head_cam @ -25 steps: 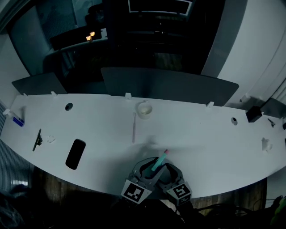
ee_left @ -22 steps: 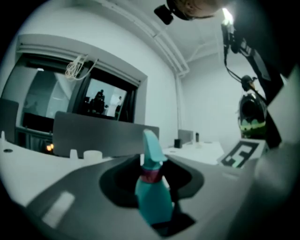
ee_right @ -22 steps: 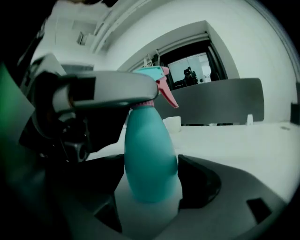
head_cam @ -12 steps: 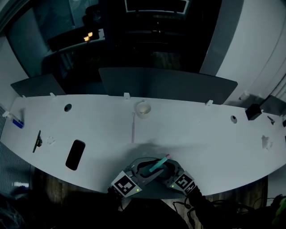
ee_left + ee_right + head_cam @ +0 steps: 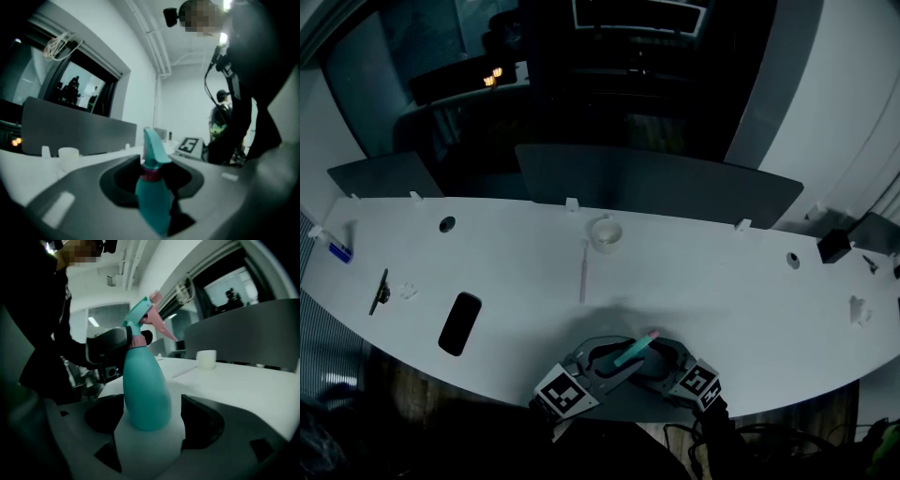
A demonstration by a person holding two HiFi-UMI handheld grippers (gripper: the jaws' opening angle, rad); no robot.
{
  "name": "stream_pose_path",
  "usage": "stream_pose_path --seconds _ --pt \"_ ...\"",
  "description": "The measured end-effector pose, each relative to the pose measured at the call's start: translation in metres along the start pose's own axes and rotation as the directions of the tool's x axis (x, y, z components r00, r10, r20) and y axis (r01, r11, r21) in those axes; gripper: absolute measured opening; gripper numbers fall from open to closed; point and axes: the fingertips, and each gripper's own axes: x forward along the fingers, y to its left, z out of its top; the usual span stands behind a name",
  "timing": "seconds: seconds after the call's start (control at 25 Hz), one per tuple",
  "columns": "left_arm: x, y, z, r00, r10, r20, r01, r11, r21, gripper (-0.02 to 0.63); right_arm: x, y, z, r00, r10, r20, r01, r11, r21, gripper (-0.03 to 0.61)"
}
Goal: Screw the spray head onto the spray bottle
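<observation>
A teal spray bottle [image 5: 630, 351] with its spray head on, pink at the collar and nozzle, hangs tilted over the near edge of the white table [image 5: 722, 291]. My left gripper [image 5: 611, 364] and right gripper [image 5: 654, 362] close on it from either side. In the left gripper view the bottle [image 5: 152, 199] stands between the grey jaws of the left gripper [image 5: 152, 187], head [image 5: 151, 147] pointing away. In the right gripper view the bottle's round body [image 5: 143, 394] sits pressed between the jaws of the right gripper [image 5: 147, 427], and the spray head [image 5: 143, 317] rises above it.
On the table lie a white cup [image 5: 605, 232], a thin white tube [image 5: 583, 272], a black phone [image 5: 459, 322] and a small black tool [image 5: 379, 292]. Grey dividers [image 5: 656, 187] line the far edge. The person's dark torso fills the space behind both grippers.
The marker cubes have spread apart, the left one moving left and the right one right. The bottle has tipped lower, its pink nozzle pointing more to the right.
</observation>
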Motion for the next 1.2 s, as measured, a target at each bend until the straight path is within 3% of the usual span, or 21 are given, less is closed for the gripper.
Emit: stream_pose_path --seconds 0.08,0.2,0.28,0.36,0.48,0.64,0.76,0.84,0.96,1.12,1.16,1.2 --pt "0.002 0.004 0.002 0.996 0.092 0.020 -0.093 0.996 0.003 0.146 -0.006 -0.002 0.000 0.984 -0.168 0.055 0.162 0.982 0.092 0.362" --pt "0.007 0.008 0.004 0.975 0.217 0.046 -0.217 0.976 0.009 0.146 0.002 -0.002 0.010 0.933 -0.354 0.062 0.339 0.924 0.176 0.362" --pt "0.010 0.011 0.005 0.958 0.279 0.069 -0.280 0.960 -0.001 0.146 0.012 -0.009 0.014 0.887 -0.462 0.009 0.457 0.880 0.130 0.362" --pt "0.011 0.014 0.004 0.951 0.301 0.073 -0.301 0.953 -0.007 0.147 0.017 -0.013 0.014 0.865 -0.502 -0.004 0.500 0.862 0.082 0.362" --pt "0.013 0.011 0.003 0.969 0.243 0.046 -0.244 0.970 0.023 0.146 0.015 -0.012 0.012 0.901 -0.432 0.031 0.430 0.901 0.053 0.360" --pt "0.012 0.005 0.000 0.998 0.069 -0.005 -0.068 0.995 0.076 0.145 0.018 -0.009 0.004 0.982 -0.189 0.020 0.190 0.979 -0.081 0.360" --pt "0.007 0.001 -0.003 0.997 -0.052 -0.052 0.057 0.995 0.086 0.133 0.018 -0.004 0.004 1.000 0.007 -0.020 -0.011 0.984 -0.178 0.360" --pt "0.006 0.001 -0.004 0.994 -0.077 -0.072 0.084 0.993 0.087 0.133 0.018 -0.002 0.005 0.995 0.083 -0.053 -0.092 0.974 -0.208 0.360" --pt "0.006 0.004 -0.004 0.998 -0.037 -0.054 0.042 0.996 0.081 0.135 0.019 -0.002 0.007 0.994 0.088 -0.058 -0.098 0.974 -0.202 0.362" --pt "0.008 0.006 -0.004 0.998 0.054 -0.010 -0.052 0.992 0.113 0.141 0.018 -0.005 0.008 1.000 -0.012 -0.014 0.009 0.983 -0.185 0.362" --pt "0.009 0.005 -0.003 0.998 0.061 -0.004 -0.060 0.991 0.120 0.149 0.016 -0.005 0.010 1.000 -0.030 -0.002 0.029 0.983 -0.181 0.362" --pt "0.009 0.003 -0.003 0.998 0.059 0.001 -0.059 0.991 0.122 0.197 0.014 -0.003 0.012 0.999 -0.041 0.008 0.042 0.984 -0.175 0.362"
